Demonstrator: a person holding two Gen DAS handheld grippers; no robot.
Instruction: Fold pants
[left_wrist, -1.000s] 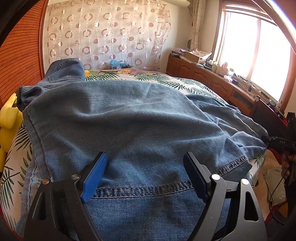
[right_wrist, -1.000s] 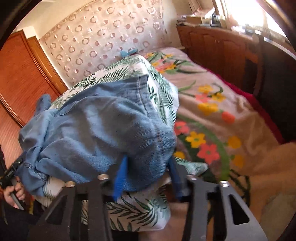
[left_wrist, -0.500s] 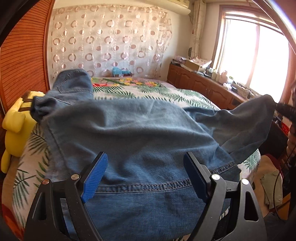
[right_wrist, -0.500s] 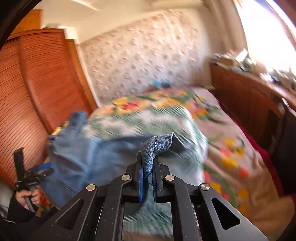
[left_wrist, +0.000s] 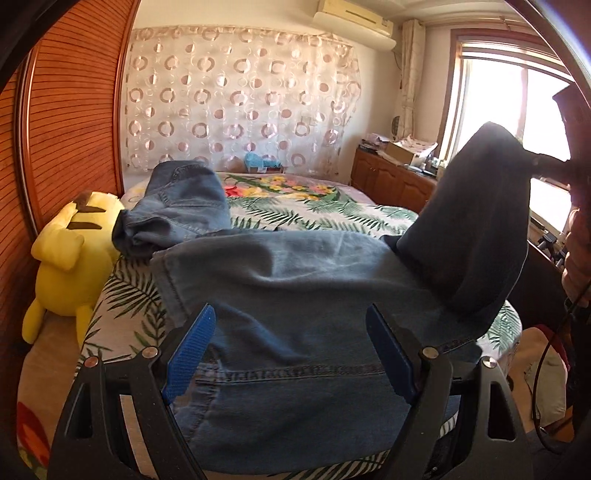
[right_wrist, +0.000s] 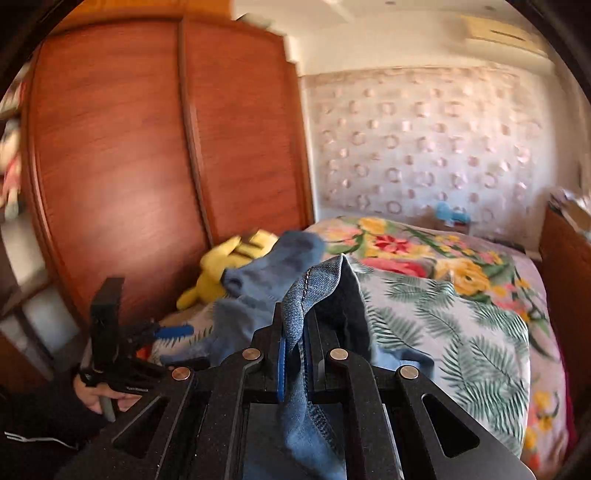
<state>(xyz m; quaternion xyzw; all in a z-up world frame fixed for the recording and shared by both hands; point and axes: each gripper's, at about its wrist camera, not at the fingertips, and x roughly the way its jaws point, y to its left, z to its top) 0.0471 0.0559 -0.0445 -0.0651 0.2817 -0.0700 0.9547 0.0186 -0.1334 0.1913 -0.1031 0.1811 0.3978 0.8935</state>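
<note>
Home bedroom: bed (left_wrist: 332, 218) under floral-and-fern spread, louvred wooden wardrobe (left_wrist: 70, 122), circle-patterned curtain (left_wrist: 236, 99), wall air conditioner (left_wrist: 354, 18), yellow plush toy (left_wrist: 74, 258) (lying beside the bed).

Bedroom. Bed (left_wrist: 332, 218) dressed in a cover printed with palm leaves and flowers. Along one side, a reddish wooden wardrobe (left_wrist: 70, 122) with slatted doors; against it, slumped on the bed edge, a yellow plush toy (left_wrist: 74, 258). Across the far wall, a sheer curtain (left_wrist: 236, 99) patterned with rings, an air conditioner (left_wrist: 354, 18) mounted above. On the other side, low wooden cabinets (left_wrist: 391, 181) cluttered on top, beneath a bright, sunlit window (left_wrist: 502, 110). Small blue toy (left_wrist: 258, 162) at the far end of the bed.
</note>
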